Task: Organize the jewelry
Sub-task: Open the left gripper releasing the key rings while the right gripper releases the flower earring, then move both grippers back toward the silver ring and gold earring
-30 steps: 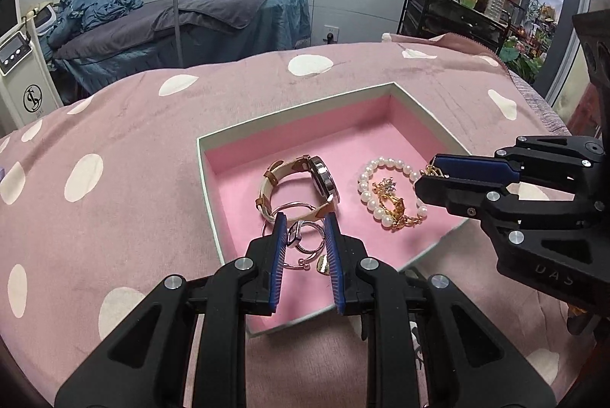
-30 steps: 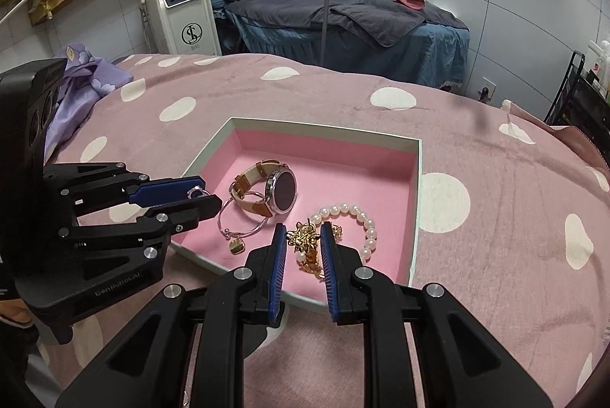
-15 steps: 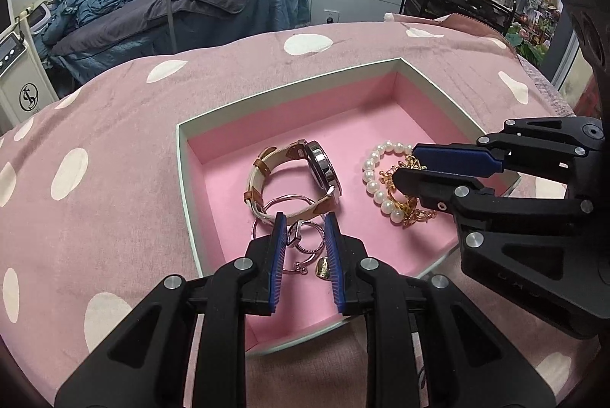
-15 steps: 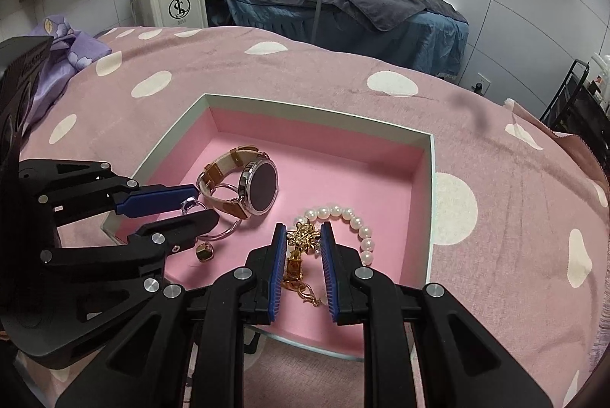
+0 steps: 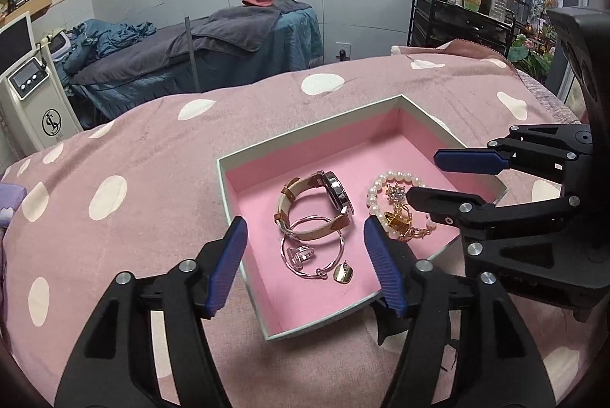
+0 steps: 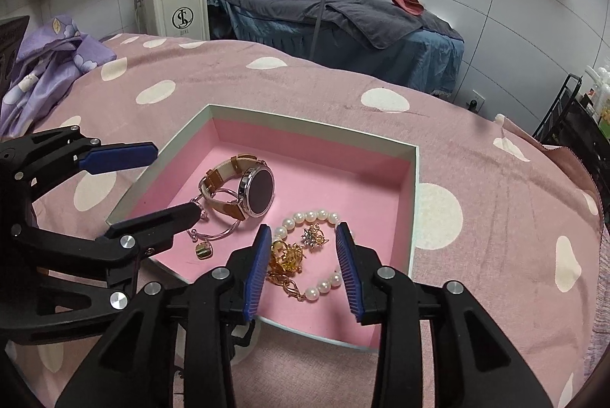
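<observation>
A: Blue pads, lower frame: how do they stand?
B: Left gripper: jaws just opened, wide apart, straddling the box's near left corner, gripping nothing. Right gripper: jaws just opened, apart, pressing nothing.

A: Between the fingers?
B: Left view: ring, silver bangle, gold charm lying loose on the pink lining. Right view: gold chain and pearl bracelet, loose.

A: Mid-frame?
B: Watch, tan strap, on edge inside the box, touching the bangle. Brooch within the pearl loop.

A: Beyond?
B: Pink polka-dot cloth under the box; grey-covered bed at top.
</observation>
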`<state>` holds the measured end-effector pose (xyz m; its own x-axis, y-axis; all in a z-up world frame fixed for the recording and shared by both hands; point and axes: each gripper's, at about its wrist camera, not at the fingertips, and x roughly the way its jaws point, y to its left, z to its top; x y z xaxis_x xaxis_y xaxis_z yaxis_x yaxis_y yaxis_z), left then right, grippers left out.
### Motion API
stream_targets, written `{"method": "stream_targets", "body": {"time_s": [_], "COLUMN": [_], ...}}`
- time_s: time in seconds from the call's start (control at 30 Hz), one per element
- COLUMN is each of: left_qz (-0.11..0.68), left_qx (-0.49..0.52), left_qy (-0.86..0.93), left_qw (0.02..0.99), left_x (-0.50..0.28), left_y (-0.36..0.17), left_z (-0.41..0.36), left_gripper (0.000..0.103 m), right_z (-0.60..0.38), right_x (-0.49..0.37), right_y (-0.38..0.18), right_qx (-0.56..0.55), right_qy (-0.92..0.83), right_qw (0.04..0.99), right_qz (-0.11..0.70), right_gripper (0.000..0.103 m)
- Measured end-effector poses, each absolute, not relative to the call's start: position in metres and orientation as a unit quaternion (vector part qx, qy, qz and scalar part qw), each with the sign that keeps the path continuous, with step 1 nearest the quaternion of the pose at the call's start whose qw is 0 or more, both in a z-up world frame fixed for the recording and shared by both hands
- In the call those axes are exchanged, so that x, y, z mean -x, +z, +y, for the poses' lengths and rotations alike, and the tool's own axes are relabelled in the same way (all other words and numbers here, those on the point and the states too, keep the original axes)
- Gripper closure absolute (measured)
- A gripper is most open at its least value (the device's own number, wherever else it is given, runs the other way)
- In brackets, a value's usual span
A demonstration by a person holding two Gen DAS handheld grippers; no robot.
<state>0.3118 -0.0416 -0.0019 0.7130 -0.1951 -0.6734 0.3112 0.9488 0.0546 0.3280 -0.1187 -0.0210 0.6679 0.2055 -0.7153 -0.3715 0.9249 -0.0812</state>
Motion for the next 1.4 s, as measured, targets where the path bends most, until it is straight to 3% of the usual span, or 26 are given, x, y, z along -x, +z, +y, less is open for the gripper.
{"method": "stream_targets", "body": {"time_s": [0.2, 0.47, 1.17, 1.4], "left_qz": [0.312, 0.308, 0.356, 0.359], "left_qx": [-0.064, -0.063, -0.07, -0.07], "left_qy": [-0.12, -0.14, -0.167, -0.181], "left_qw": [0.94, 0.939, 0.917, 0.913], "left_x": [-0.282, -0.228, -0.152, -0.144], "left_y": [0.016, 0.01, -0.04, -0.045], "left_z": [-0.026, -0.017, -0.025, -0.033], "left_gripper": [0.018, 0.011, 0.01, 0.011], "right_z": [-0.134, -0.148, -0.149, -0.138], "right_x": [-0.302, -0.26, -0.186, -0.176], "right_y": [-0.004, -0.004, -0.048, -0.057], "right_qx": [0.085, 0.054, 0.094, 0.116], "right_qy": [0.157, 0.168, 0.205, 0.225], "right_qw": [0.92, 0.918, 0.89, 0.878], "right_qz": [0.348, 0.354, 0.395, 0.406], "right_gripper": [0.042, 0.032, 0.032, 0.048]}}
